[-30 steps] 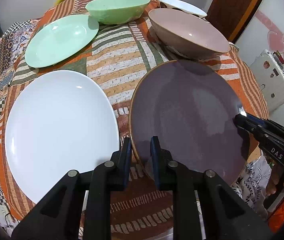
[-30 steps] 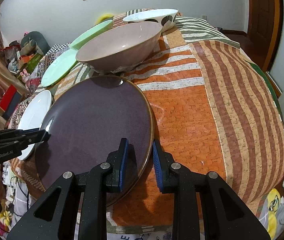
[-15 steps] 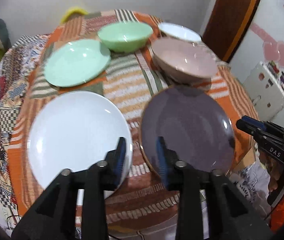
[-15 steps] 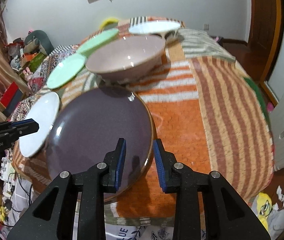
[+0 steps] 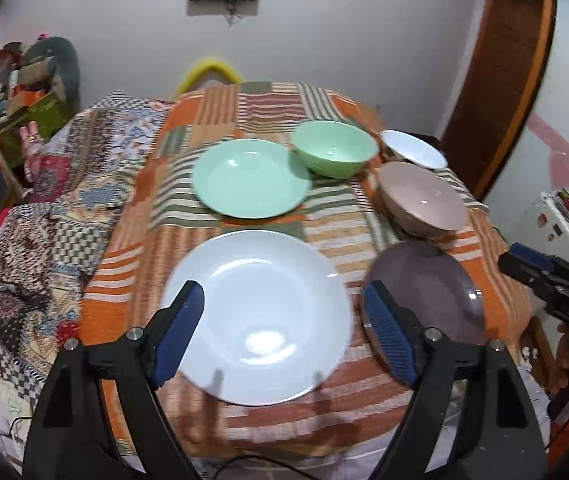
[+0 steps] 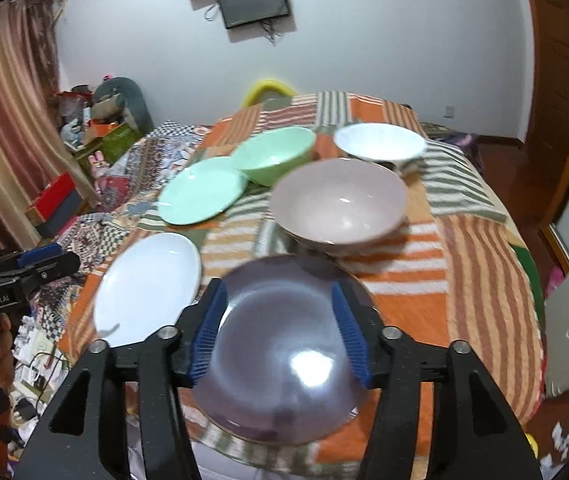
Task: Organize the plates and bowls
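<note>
A purple plate [image 5: 424, 304] [image 6: 280, 344] lies flat at the table's near edge, with a white plate [image 5: 260, 316] [image 6: 148, 284] to its left. Behind them sit a green plate [image 5: 250, 178], a green bowl [image 5: 334, 154], a pink bowl [image 5: 422, 200] [image 6: 338, 206] and a white bowl [image 5: 412, 148]. My left gripper [image 5: 283, 294] hovers above the white plate, its jaws opening with nothing held between them. Above the purple plate, my right gripper [image 6: 278, 289] is also opening and holds nothing.
A striped patchwork cloth [image 5: 324, 240] covers the table [image 6: 476, 264]. A yellow chair back [image 5: 208, 70] stands behind it. Boxes and clutter [image 6: 96, 132] fill the left side of the room. A wooden door [image 5: 496, 60] and a white appliance [image 5: 560, 216] are on the right.
Both grippers let go of the purple plate's rim, opened wide and rose back from the table. The left wrist view has swung left over the white plate.
</note>
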### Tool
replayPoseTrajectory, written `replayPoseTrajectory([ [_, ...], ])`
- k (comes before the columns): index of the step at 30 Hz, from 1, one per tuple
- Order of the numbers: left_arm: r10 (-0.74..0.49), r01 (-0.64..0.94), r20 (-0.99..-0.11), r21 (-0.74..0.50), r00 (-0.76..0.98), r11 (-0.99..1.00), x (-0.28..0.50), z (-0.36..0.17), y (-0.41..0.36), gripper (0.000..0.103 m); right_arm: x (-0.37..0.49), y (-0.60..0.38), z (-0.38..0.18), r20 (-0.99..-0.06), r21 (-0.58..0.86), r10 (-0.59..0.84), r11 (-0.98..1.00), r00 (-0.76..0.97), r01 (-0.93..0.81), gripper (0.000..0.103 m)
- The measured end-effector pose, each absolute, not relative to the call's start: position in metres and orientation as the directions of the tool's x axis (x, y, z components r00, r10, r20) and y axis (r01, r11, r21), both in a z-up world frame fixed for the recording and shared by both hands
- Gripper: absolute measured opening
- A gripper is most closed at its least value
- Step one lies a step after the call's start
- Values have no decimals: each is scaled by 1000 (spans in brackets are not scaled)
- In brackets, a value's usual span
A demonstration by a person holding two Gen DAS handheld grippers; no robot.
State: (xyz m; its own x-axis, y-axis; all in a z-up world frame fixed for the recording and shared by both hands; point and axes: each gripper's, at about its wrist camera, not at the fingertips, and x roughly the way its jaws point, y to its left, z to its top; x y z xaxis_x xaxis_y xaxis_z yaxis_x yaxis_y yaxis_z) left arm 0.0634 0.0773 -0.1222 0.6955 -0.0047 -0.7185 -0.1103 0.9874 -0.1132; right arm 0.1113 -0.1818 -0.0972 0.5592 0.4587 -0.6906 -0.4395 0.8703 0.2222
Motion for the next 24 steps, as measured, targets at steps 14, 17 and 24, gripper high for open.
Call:
replayPoseTrajectory([
  [14,46,-231,-785,-125,618,965,53,-175,150,82,130,-101,-121,-724,216,495,824,481,-524,66],
  [17,32,-236,-794,-142,607,961,53,-188,158,82,134,-88,-130,-741,215,495,815,454,-538,66],
  [24,-2,-240,-799,-184,601,953,51,-204,171,60,144,-64,-149,-773,201,489,793,404,-576,66],
])
